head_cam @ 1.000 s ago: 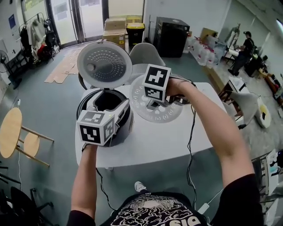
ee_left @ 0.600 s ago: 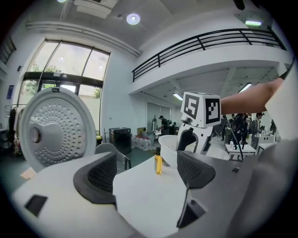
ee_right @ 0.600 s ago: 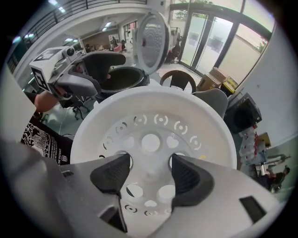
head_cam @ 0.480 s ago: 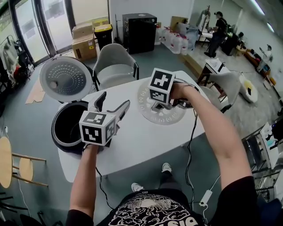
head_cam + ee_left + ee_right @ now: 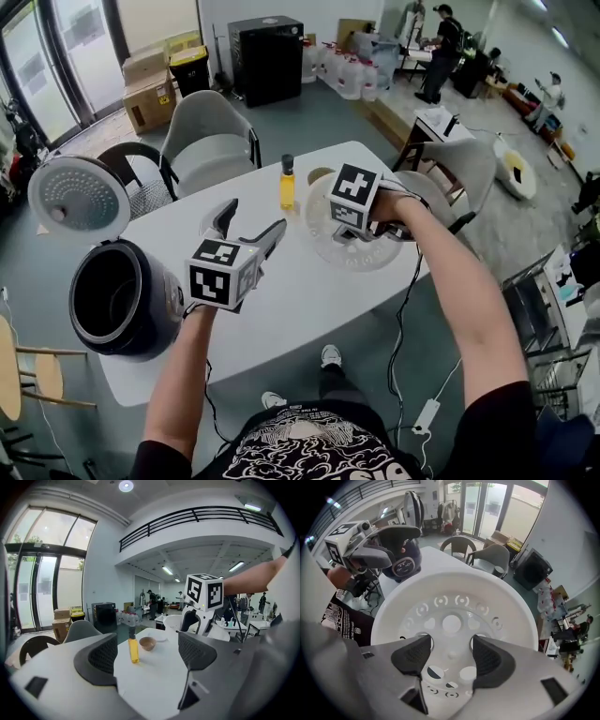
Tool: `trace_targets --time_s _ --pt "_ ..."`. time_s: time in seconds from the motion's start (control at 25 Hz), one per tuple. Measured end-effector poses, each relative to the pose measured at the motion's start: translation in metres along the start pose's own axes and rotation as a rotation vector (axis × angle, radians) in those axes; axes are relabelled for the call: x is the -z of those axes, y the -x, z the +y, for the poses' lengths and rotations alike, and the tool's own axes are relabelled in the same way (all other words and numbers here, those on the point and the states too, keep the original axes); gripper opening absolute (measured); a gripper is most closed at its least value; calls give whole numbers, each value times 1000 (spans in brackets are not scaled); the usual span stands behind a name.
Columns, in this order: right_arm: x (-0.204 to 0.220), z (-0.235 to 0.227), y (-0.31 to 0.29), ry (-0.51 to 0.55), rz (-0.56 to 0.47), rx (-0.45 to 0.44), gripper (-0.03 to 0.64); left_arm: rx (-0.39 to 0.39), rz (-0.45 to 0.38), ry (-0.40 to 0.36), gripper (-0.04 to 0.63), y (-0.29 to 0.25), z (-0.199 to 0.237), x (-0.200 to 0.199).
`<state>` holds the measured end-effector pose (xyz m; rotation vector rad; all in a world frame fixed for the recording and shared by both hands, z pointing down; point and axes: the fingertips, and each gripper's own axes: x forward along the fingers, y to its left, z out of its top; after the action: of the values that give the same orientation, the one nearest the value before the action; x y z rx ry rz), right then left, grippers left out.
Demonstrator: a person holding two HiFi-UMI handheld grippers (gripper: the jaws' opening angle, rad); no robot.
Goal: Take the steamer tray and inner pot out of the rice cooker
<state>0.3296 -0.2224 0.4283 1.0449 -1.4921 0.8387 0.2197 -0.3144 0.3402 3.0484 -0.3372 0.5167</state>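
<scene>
Currently right gripper (image 5: pixel 450 643): jaws wide, tips in 2 holes flanking the steamer tray (image 5: pixel 454 592) centre, apparently pinching that bridge, at the table's (image 5: pixel 281 309) 3 o'clock. Tray likely light, stiff, slick. Left gripper (image 5: pixel 147 645) gapes, empty.

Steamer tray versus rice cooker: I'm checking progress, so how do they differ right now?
The steamer tray is white, shallow and perforated; the rice cooker is dark and deep. The tray is toward the table's right end, held by the right gripper; the cooker stands at its left end, lid up, with no gripper on it. Both are round.
</scene>
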Motion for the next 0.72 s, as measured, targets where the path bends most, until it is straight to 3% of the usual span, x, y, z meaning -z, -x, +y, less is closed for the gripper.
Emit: trace_targets --time_s 0.24,0.52,0.72 --pt "74 -100 -55 -49 26 -11 296 30 33 3 397 -127 -41 6" --pt "160 -264 -123 -84 33 -36 296 49 112 2 397 -316 -92 7" --pt "179 -307 -168 -93 51 -56 297 45 157 41 397 -376 -95 28"
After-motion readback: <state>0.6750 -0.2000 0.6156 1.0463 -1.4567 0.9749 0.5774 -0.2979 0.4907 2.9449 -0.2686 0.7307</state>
